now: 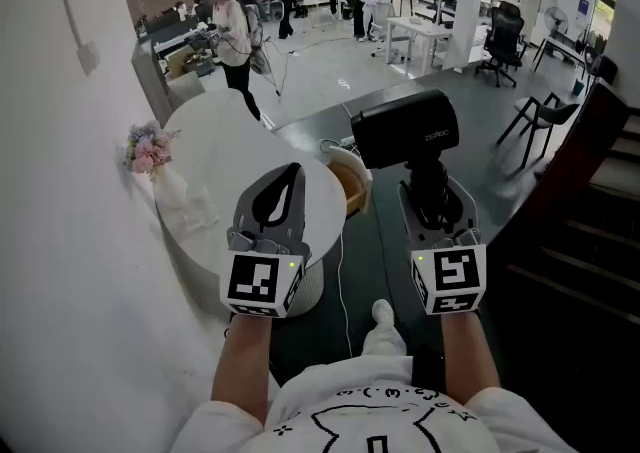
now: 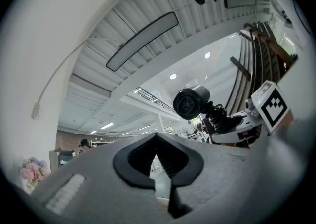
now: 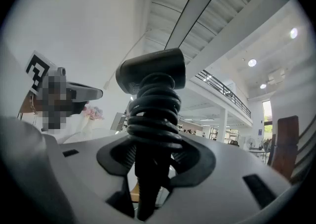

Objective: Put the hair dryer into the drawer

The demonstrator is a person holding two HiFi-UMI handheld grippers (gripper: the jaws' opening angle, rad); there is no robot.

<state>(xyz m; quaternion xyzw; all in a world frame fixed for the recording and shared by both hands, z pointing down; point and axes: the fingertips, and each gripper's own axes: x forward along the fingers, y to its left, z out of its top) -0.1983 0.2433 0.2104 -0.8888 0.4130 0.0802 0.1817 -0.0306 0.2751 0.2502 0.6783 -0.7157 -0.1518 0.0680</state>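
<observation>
The fingers (image 3: pixel 195 161) of our right gripper (image 3: pixel 150 168) are clamped on the handle of the black hair dryer (image 3: pixel 150 72). The handle stands upright between them, with the black cord (image 3: pixel 155 109) wound in thick coils around it just above the pads. The dryer's barrel sits on top of the handle, well clear of the fingertips and lying crosswise to them. In the head view the same right gripper (image 1: pixel 435 203) holds the hair dryer (image 1: pixel 405 129) up in the air, out in front of us and over the dark floor strip, not resting on anything.

The fingers (image 2: pixel 123 188) of our left gripper (image 2: pixel 158 161) are together, tips meeting, with nothing between them; through their gap we see only the bright room behind. From that view the hair dryer (image 2: pixel 191 102) shows off to the right, its round end turned toward the camera, apart from the left fingers. In the head view the left gripper (image 1: pixel 272 203) hovers beside the right one, over the edge of a round white desk (image 1: pixel 215 146).

On that desk, by the white wall (image 1: pixel 60 191), stands a vase of pink flowers (image 1: pixel 148 148). Just past the desk's rim, between the two grippers, is a tan open-topped box (image 1: pixel 352 186); we cannot tell whether it is the drawer. Farther off there are people, white desks and black chairs.
</observation>
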